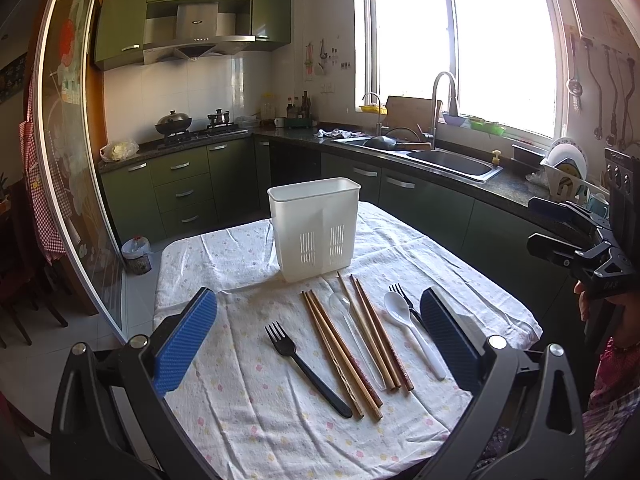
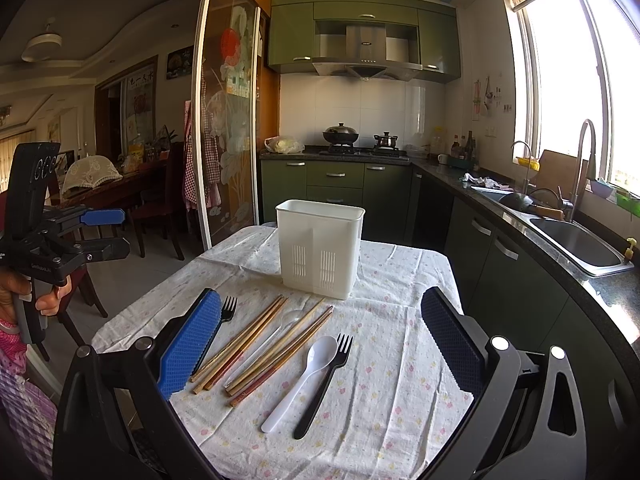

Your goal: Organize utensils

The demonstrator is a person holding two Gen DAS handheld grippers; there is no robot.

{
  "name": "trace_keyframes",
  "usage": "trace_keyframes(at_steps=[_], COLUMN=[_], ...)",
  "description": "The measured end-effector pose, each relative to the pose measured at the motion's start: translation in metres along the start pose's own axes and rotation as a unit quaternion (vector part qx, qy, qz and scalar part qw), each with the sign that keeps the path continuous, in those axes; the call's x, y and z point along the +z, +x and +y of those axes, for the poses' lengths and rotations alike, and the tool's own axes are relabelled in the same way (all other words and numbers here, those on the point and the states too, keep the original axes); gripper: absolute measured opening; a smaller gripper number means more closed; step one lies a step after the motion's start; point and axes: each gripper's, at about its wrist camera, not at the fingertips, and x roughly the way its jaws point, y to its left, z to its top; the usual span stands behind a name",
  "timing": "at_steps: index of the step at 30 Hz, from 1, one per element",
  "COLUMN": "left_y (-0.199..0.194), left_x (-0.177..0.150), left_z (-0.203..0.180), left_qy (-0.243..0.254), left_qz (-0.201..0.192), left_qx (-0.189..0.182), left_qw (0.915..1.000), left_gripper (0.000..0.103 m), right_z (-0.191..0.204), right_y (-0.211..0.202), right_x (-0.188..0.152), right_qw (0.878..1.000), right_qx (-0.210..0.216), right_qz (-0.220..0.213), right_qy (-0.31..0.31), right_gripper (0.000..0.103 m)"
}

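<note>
A white two-compartment utensil holder (image 1: 316, 228) (image 2: 320, 246) stands upright at the far side of the cloth-covered table (image 1: 248, 408). In front of it lie a black fork (image 1: 306, 368), several wooden chopsticks (image 1: 340, 356) (image 2: 260, 344), a clear spoon (image 1: 344, 312), a white spoon (image 1: 412, 330) (image 2: 306, 380) and a second black fork (image 2: 326, 384). My left gripper (image 1: 320, 344) is open and empty above the utensils. My right gripper (image 2: 322, 344) is open and empty over the white spoon and fork. Each gripper shows in the other's view, the left (image 2: 106, 232) and the right (image 1: 546, 224).
Green kitchen cabinets and a dark counter with a sink (image 1: 452, 160) run along the right and back. A stove with pots (image 2: 360, 140) is at the back. A glass sliding door (image 2: 228, 120) and dining chairs stand left. A small bin (image 1: 138, 254) sits on the floor.
</note>
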Motion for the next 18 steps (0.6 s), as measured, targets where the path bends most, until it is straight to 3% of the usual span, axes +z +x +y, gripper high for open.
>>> trace_keyframes(at_steps=[18], left_y=[0.001], left_x=[-0.001], left_z=[0.000], left_qy=[0.001], left_qz=[0.001], left_qx=[0.000], left_qw=[1.0000], left_gripper=[0.097], right_z=[0.002], right_y=[0.009], right_x=[-0.009], right_qw=[1.000], right_qx=[0.002], right_qz=[0.007], right_qy=[0.004], right_gripper=[0.099])
